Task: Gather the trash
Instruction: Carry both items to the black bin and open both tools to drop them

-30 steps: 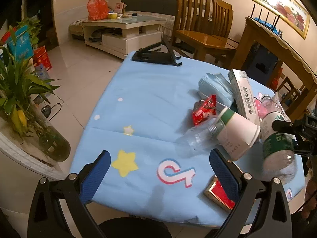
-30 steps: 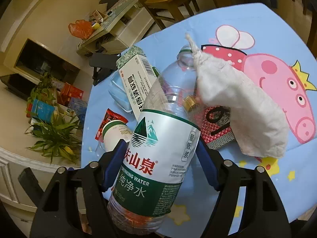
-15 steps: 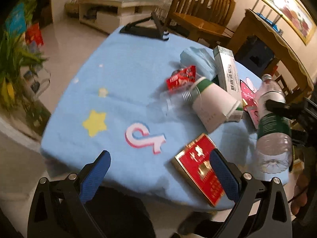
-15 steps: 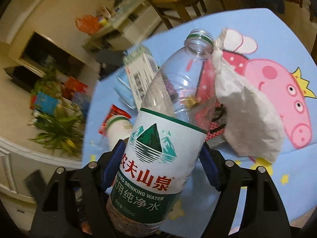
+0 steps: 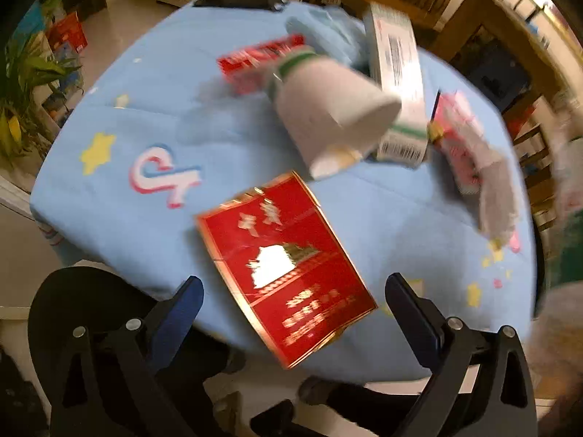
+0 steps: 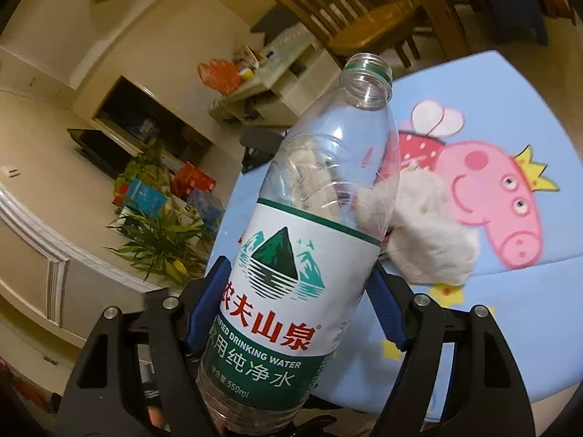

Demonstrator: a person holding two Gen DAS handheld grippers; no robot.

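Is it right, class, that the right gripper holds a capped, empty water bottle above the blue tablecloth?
Not quite. The right wrist view shows the water bottle has no cap: its neck is open. The rest holds: the right gripper clamps it, empty, above the blue tablecloth.

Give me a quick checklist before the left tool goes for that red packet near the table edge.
1. Left tool open, nothing between its fingers: ok.
2. Red packet lies flat on the blue tablecloth, uncovered: ok.
3. Packet clear of the paper cup: ok.
4. Right tool clamped on the water bottle: ok.
5. Bottle empty, cap off: ok.
6. Trash bin within reach: cannot tell, none in view.
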